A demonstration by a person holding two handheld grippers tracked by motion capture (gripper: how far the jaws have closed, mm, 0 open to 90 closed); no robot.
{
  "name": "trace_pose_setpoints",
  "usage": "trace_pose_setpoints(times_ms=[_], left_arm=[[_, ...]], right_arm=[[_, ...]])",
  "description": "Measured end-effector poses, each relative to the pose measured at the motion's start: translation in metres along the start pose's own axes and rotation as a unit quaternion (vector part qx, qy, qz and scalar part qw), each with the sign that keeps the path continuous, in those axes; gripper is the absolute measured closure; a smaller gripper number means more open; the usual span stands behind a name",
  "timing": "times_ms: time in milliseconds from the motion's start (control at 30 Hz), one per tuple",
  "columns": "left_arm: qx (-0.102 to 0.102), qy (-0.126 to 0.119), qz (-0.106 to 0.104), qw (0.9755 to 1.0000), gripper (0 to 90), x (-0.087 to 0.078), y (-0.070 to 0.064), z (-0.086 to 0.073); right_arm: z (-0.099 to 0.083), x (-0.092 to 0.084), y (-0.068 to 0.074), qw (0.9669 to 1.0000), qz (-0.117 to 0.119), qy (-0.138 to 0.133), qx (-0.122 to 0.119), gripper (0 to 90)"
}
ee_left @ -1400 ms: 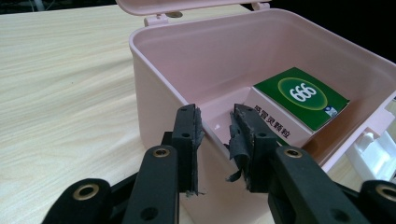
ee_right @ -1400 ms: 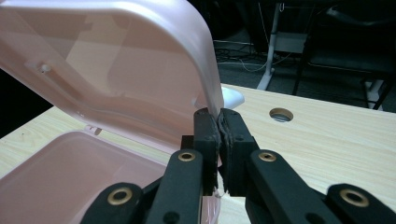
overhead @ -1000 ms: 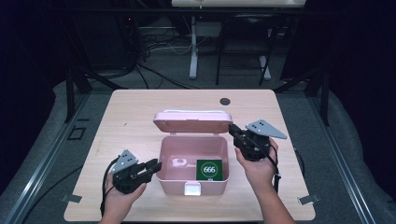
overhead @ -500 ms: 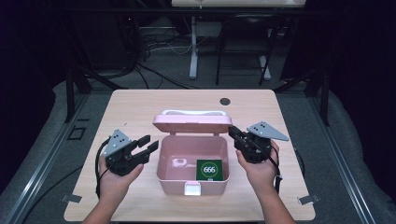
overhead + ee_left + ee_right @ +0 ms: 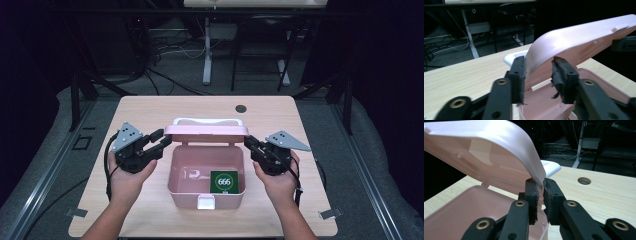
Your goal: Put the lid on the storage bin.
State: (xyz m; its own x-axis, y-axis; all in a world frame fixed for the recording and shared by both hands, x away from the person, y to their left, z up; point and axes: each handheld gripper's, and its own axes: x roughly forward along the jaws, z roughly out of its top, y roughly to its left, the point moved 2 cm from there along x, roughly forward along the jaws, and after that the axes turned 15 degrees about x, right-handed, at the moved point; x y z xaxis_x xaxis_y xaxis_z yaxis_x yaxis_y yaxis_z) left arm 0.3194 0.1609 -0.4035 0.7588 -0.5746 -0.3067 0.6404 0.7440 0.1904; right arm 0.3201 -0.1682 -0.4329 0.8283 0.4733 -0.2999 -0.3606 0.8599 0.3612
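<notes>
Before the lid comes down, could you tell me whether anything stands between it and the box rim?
Nothing visible sits on the box rim; the green card lies flat inside. Both grippers' fingers straddle the lid edges.

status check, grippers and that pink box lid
Right gripper pinching lid edge. Left gripper astride the other edge, jaws just closing. Green card inside box.

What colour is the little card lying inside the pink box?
Green, with a white circle reading 666; the card shows best in the high view.

One pink box (image 5: 206, 172), one green card (image 5: 224, 182), two hand-held grippers (image 5: 159, 143)
</notes>
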Motion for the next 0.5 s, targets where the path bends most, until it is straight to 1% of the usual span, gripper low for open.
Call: trace_pose_setpoints(times_ms=[67,133,200,233,300,500], left_arm=[[0.002,0.002,0.002,1.0000,68.8,0.0012,-0.0004,0.0015],[0.002,0.003,0.004,1.0000,70.6,0.0020,0.0003,0.0025],[0.002,0.008,0.005,1.0000,71.2,0.0021,0.0012,0.0032],[0.004,0.006,0.005,1.0000,71.5,0.0025,0.0014,0.0035],[0.004,0.006,0.006,1.0000,72.3,0.0024,0.0018,0.0037],[0.004,0.007,0.003,1.0000,72.5,0.0020,0.0023,0.0033]], right_arm=[[-0.0007,0.0002,-0.0010,1.0000,-0.001,0.005,-0.001,80.3],[-0.0015,0.0009,-0.0017,1.0000,0.002,0.006,0.003,79.7],[-0.0019,0.0011,-0.0023,0.9999,-0.001,0.010,0.003,79.4],[-0.0023,0.0021,-0.0026,1.0000,0.000,0.006,0.003,79.3],[-0.0033,0.0028,-0.0034,0.9999,-0.002,0.013,0.003,78.5],[-0.0083,0.0065,-0.0069,0.9998,-0.005,0.020,0.004,77.0]])
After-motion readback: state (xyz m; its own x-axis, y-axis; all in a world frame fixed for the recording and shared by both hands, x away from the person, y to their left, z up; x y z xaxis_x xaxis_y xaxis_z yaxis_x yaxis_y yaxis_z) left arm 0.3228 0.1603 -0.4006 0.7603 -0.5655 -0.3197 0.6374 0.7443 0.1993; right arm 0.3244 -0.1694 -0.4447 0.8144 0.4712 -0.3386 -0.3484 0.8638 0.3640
